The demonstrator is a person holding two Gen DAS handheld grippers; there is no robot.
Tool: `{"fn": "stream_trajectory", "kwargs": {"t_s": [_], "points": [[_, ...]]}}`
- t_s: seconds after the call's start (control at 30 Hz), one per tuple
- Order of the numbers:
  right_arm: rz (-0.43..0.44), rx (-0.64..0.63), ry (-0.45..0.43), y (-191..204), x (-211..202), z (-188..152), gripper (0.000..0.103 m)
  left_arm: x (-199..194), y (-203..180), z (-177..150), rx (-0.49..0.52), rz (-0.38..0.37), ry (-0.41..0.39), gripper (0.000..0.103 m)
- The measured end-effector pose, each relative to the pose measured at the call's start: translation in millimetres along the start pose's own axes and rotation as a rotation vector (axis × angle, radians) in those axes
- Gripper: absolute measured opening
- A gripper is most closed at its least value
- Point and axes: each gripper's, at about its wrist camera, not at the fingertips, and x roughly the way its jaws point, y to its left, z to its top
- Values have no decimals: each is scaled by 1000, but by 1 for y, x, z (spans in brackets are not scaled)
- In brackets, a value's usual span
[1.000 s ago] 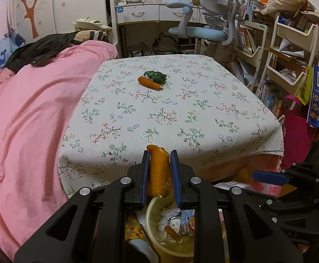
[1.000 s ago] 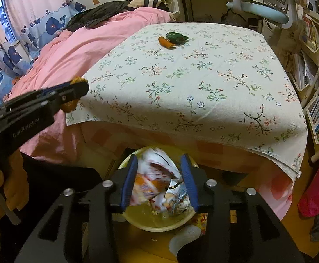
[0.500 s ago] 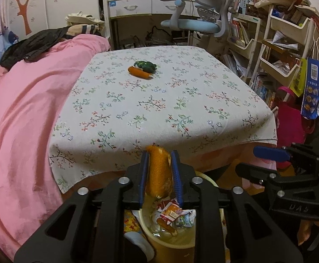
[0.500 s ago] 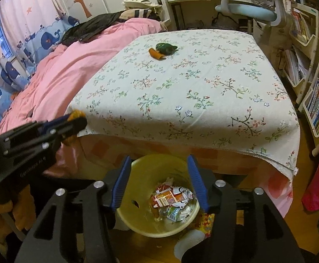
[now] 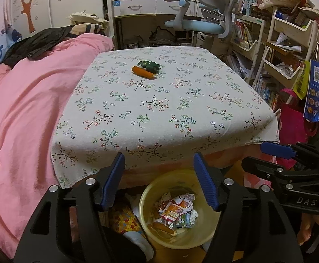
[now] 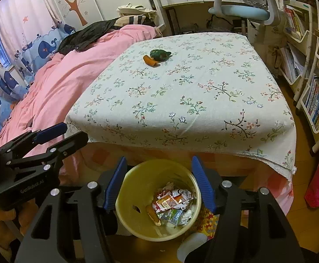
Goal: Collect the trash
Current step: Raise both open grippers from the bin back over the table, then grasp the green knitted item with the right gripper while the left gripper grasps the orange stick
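Observation:
A yellow bin (image 5: 205,234) stands on the floor in front of the table and holds crumpled wrappers (image 5: 175,210) and an orange piece (image 5: 163,230). It also shows in the right wrist view (image 6: 128,217). My left gripper (image 5: 159,179) is open and empty above the bin. My right gripper (image 6: 158,182) is open and empty above the bin too. An orange carrot-like piece (image 5: 142,72) and a dark green item (image 5: 149,65) lie together on the far part of the floral tablecloth (image 5: 170,109). They also show in the right wrist view: the orange piece (image 6: 150,61) and the green item (image 6: 160,54).
A pink blanket (image 5: 21,109) covers the bed at the left. A blue office chair (image 5: 203,22) and a desk stand behind the table. White shelves with books (image 5: 286,50) line the right side. A red bag (image 5: 295,127) hangs at the right.
My left gripper has opened and let go of the orange piece, which now lies in the bin. My right gripper let its wrapper fall into the bin earlier and has stayed open.

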Motion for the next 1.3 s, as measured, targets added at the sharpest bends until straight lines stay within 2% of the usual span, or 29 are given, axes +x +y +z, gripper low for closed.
{"fn": "stream_trajectory", "kwargs": {"t_s": [0.1, 0.4, 0.5, 0.67, 0.83, 1.0, 1.3], "points": [[-6, 7, -15, -2, -2, 1, 63, 0, 3, 2, -13, 5, -5, 65], [-17, 24, -58, -5, -7, 12, 63, 6, 28, 14, -135, 8, -6, 66], [-12, 47, -72, -10, -8, 33, 63, 13, 34, 27, -155, 16, -5, 66], [-35, -32, -108, -2, 4, 90, 64, 28, 45, 59, -191, 14, -20, 67], [-45, -82, -90, 0, 48, 136, 64, 56, 66, 94, -251, 35, -19, 67], [-19, -61, -55, 1, 99, 167, 64, 89, 84, 127, -279, 61, -10, 67], [-6, -50, -21, 6, 175, 213, 64, 143, 96, 165, -298, 52, 23, 67]]}}
